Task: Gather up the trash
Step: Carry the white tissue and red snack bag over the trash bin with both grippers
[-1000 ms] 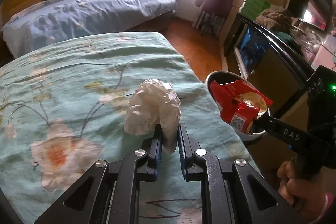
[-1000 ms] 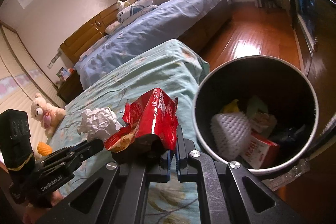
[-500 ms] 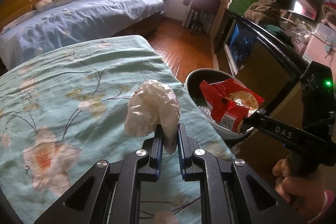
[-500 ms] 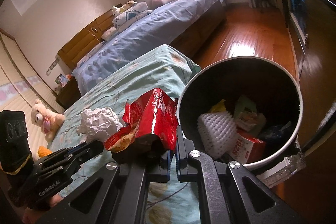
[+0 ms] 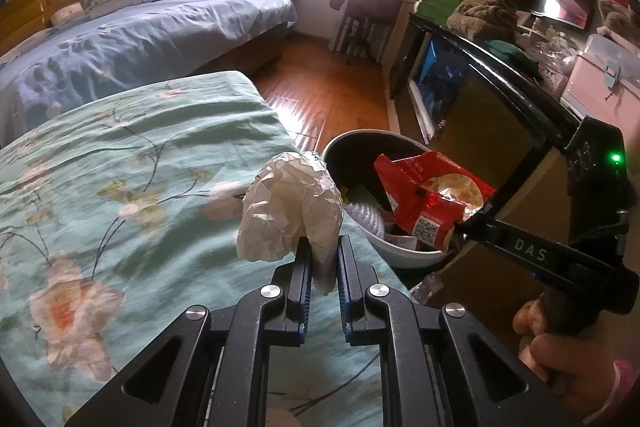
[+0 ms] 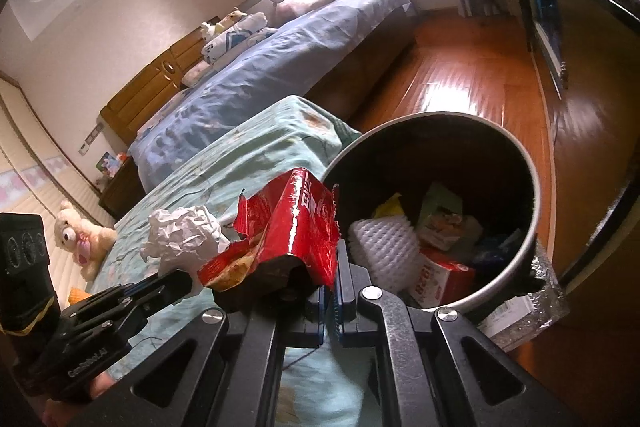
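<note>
A crumpled ball of white paper (image 5: 290, 205) is pinched in my left gripper (image 5: 323, 259), above the edge of the teal flowered bedspread (image 5: 120, 187). My right gripper (image 6: 329, 279) is shut on a red snack bag (image 6: 296, 227), which hangs at the near rim of the round trash bin (image 6: 532, 187). In the left wrist view the red snack bag (image 5: 428, 199) is over the trash bin (image 5: 352, 143), held by the right gripper (image 5: 460, 231). In the right wrist view the white paper (image 6: 180, 239) and left gripper (image 6: 192, 277) sit to the left.
The bin holds a white foam net (image 6: 384, 247), a red carton (image 6: 440, 277) and other scraps. A blue bed (image 5: 132, 39) lies beyond, wooden floor (image 5: 332, 91) between. A dark cabinet (image 5: 480, 99) stands right of the bin. A plush bear (image 6: 80, 239) lies on the bedspread.
Both grippers have moved with their loads toward the bin; the bin looms larger and nearer, and the red bag now overlaps its opening.
</note>
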